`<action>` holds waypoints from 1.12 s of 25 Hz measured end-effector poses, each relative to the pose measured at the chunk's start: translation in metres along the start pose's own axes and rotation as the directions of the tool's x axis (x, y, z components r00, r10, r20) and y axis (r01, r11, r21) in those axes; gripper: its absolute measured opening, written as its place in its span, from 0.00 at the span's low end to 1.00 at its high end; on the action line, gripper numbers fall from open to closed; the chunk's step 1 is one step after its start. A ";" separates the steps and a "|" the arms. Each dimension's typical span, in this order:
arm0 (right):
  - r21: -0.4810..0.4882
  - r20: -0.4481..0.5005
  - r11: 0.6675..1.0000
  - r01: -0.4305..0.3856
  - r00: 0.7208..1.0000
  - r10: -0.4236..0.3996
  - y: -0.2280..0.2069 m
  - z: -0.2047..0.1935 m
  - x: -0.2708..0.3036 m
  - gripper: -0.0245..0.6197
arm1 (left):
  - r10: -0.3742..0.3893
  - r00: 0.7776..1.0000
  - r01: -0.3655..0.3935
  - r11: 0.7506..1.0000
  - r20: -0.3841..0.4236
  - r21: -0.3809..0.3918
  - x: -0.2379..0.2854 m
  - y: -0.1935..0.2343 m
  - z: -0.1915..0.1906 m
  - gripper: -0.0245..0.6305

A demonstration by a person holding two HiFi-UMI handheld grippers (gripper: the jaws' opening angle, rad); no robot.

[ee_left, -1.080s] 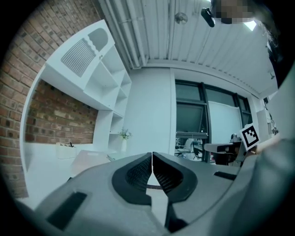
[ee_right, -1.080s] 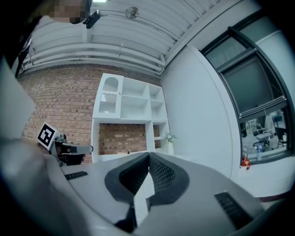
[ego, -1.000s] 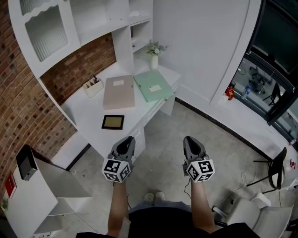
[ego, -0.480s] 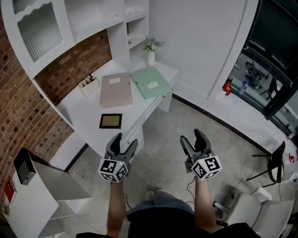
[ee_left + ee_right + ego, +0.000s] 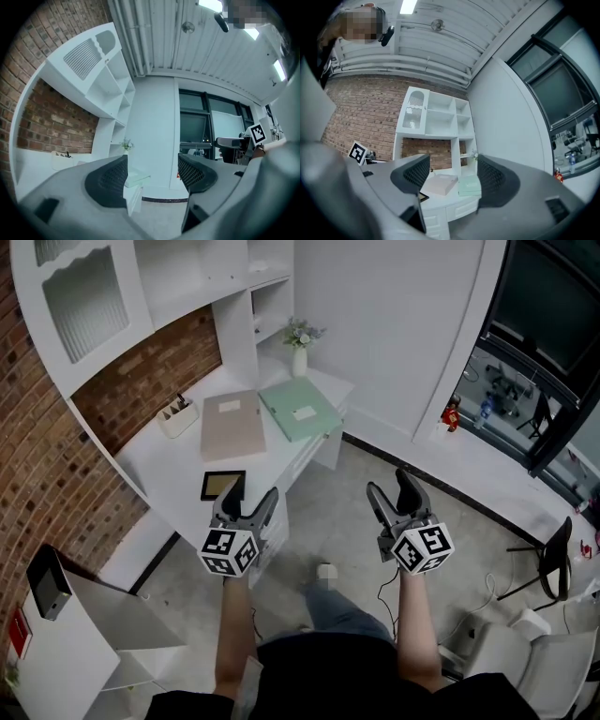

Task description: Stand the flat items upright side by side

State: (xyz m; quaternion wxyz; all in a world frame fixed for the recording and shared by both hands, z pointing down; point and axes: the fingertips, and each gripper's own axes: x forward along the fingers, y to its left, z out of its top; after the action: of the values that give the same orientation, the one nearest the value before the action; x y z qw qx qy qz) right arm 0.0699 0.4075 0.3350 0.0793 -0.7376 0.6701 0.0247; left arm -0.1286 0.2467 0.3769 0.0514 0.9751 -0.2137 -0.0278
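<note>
On the white desk (image 5: 169,460) lie a beige binder (image 5: 232,425) and a pale green binder (image 5: 300,410), flat and side by side. A small dark-framed picture (image 5: 223,486) lies flat near the desk's front edge. My left gripper (image 5: 249,503) hovers over that front edge, close to the picture, its jaws opening with nothing between them. My right gripper (image 5: 396,495) hangs above the floor to the right of the desk, jaws also opening and empty. The right gripper view shows the beige binder (image 5: 440,183) and the green binder (image 5: 469,186) beyond the jaws.
A white pen holder (image 5: 178,415) and a vase of flowers (image 5: 299,351) stand at the back of the desk, under white shelves (image 5: 187,277). A white stand with a black device (image 5: 49,568) is at the lower left. A dark chair (image 5: 553,559) stands far right.
Both grippers' jaws have gone from shut to spread apart. The person has stepped toward the desk, and the left gripper now reaches its front edge.
</note>
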 end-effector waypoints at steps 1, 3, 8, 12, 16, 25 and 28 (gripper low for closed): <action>-0.006 0.004 1.000 -0.003 1.000 0.003 -0.002 0.002 0.006 0.50 | 0.001 1.000 -0.001 1.000 0.005 0.001 0.007 0.003 0.002 0.51; -0.012 0.011 1.000 -0.007 1.000 0.007 -0.008 0.002 0.021 0.50 | 0.005 1.000 -0.005 1.000 0.011 0.011 0.020 0.011 0.005 0.51; -0.001 0.020 1.000 -0.026 0.999 0.026 -0.030 -0.009 0.074 0.50 | 0.039 0.999 -0.040 0.999 0.018 0.031 0.057 0.045 0.006 0.51; 0.020 0.000 0.998 -0.066 0.998 0.066 -0.048 -0.031 0.139 0.50 | 0.095 0.995 -0.095 0.995 0.014 0.002 0.090 0.089 -0.002 0.51; 0.070 -0.040 0.991 -0.115 0.992 0.118 -0.070 -0.065 0.211 0.50 | 0.174 0.984 -0.174 0.985 -0.039 0.003 0.127 0.141 -0.022 0.52; 0.156 -0.136 0.944 -0.291 0.940 0.312 -0.079 -0.120 0.381 0.50 | 0.394 0.910 -0.397 0.918 -0.129 0.000 0.178 0.264 -0.044 0.52; 0.229 -0.154 0.911 -0.342 0.912 0.381 -0.072 -0.136 0.431 0.53 | 0.461 0.873 -0.467 0.884 -0.157 -0.002 0.188 0.299 -0.049 0.53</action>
State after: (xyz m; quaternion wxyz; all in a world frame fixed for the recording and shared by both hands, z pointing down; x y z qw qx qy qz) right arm 0.1751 -0.0309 0.4137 0.0799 -0.5874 0.7991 -0.0999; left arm -0.0784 -0.0975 0.4534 0.0922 0.8933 -0.4363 0.0557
